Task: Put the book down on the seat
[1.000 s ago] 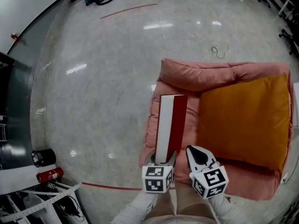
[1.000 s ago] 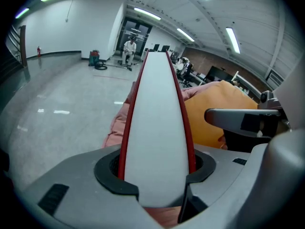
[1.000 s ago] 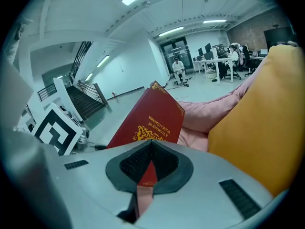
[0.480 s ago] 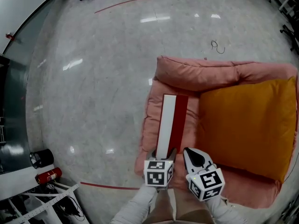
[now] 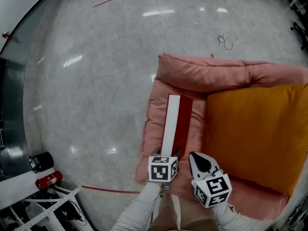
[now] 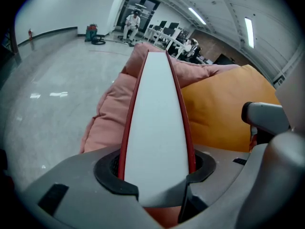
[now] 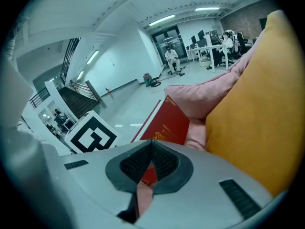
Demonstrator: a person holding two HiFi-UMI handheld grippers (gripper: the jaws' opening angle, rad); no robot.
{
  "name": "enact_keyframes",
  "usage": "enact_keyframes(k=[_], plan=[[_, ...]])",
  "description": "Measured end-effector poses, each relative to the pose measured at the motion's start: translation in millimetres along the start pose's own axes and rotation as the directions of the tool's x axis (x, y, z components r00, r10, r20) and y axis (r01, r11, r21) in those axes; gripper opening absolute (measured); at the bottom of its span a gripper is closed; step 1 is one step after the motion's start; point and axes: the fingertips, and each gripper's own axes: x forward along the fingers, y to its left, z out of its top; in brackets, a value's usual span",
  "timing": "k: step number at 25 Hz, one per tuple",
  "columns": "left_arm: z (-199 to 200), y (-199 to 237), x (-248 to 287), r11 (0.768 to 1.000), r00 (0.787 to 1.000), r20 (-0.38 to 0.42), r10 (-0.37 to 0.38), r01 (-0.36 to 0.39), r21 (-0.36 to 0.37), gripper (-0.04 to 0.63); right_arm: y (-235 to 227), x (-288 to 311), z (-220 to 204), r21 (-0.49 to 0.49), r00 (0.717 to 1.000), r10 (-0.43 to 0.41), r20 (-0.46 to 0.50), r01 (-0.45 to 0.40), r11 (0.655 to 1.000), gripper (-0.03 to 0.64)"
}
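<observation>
A glossy, speckled grey floor [image 5: 86, 90] surrounds a plump pink fabric seat [image 5: 154, 124]. The left gripper [image 5: 171, 153] clamps a slim hardback book [image 5: 176, 124] (red covers, white page block) edge-up above the seat's left side; its far end may touch the padding. The right gripper [image 5: 197, 158], jaws pressed together and empty, hovers beside a smooth orange cushion [image 5: 250, 129].

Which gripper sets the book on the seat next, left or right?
Left. The left gripper has the book clamped in its jaws over the pink seat; the right gripper is shut and empty.
</observation>
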Motion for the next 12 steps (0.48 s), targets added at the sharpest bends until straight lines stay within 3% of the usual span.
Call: enact_keyframes(k=[12], plan=[[-7.0, 10.6, 33.8, 1.000, 0.996, -0.087, 0.014, -0.015, -0.012, 0.251, -8.1, 8.7, -4.8, 0.015, 1.000, -0.004, -0.019, 0.004, 1.000, 0.005]])
